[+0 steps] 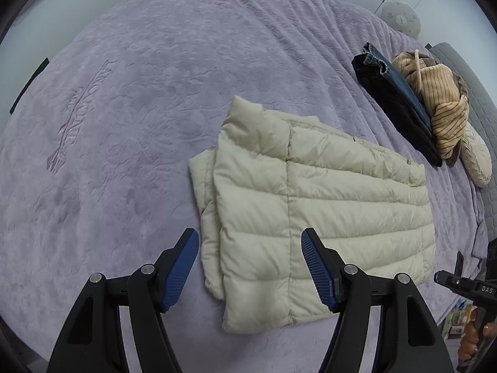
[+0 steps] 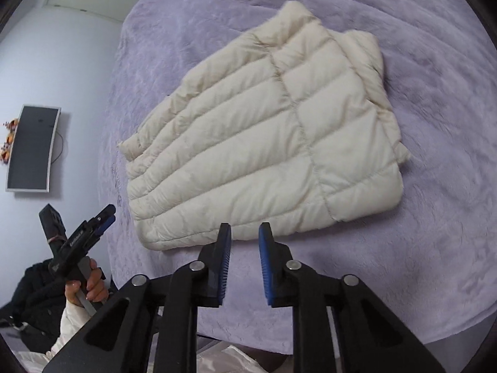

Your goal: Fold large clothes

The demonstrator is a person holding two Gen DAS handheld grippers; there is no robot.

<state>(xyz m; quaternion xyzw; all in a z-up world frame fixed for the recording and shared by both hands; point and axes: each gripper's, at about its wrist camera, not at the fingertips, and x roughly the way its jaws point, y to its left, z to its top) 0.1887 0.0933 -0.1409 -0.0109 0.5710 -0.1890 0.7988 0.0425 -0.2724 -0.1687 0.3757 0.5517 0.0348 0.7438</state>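
Left gripper (image 1: 250, 264): black frame, blue ribbed pads, jaws spread wide, nothing between them. It hangs above the near edge of the cream quilted down jacket (image 1: 310, 205), no contact visible.

Right gripper (image 2: 245, 262): same build, jaws parted with a narrower gap, also holding nothing. Its tips sit just short of the jacket's near hem (image 2: 192, 236), apart from the fabric as far as this view shows.

Jacket position: lying flat on the lilac plush bedspread (image 1: 124, 124), roughly mid-bed, already folded into a compact rectangle. Layers are stacked; an under-layer shows along one side (image 1: 202, 192), and the collar end (image 1: 245, 112) points away from the left wrist camera. Edges look fairly square.

Judgement on step: the fold of this piece looks finished or nearly so, with both tools released. What remains is either a last tidy of the protruding under-layer or a move of the bundle.

Next move, if a transfer: each gripper needs to pinch through all layers at opposite ends, lifting level so the slick puffy shell does not slide open.

Farther off: a pile of other clothes near the far bed edge, namely dark blue denim (image 1: 400, 90), a black garment (image 1: 388, 102) and a tan striped knit (image 1: 441, 105). A cream round pillow (image 1: 478, 161) lies beside them.
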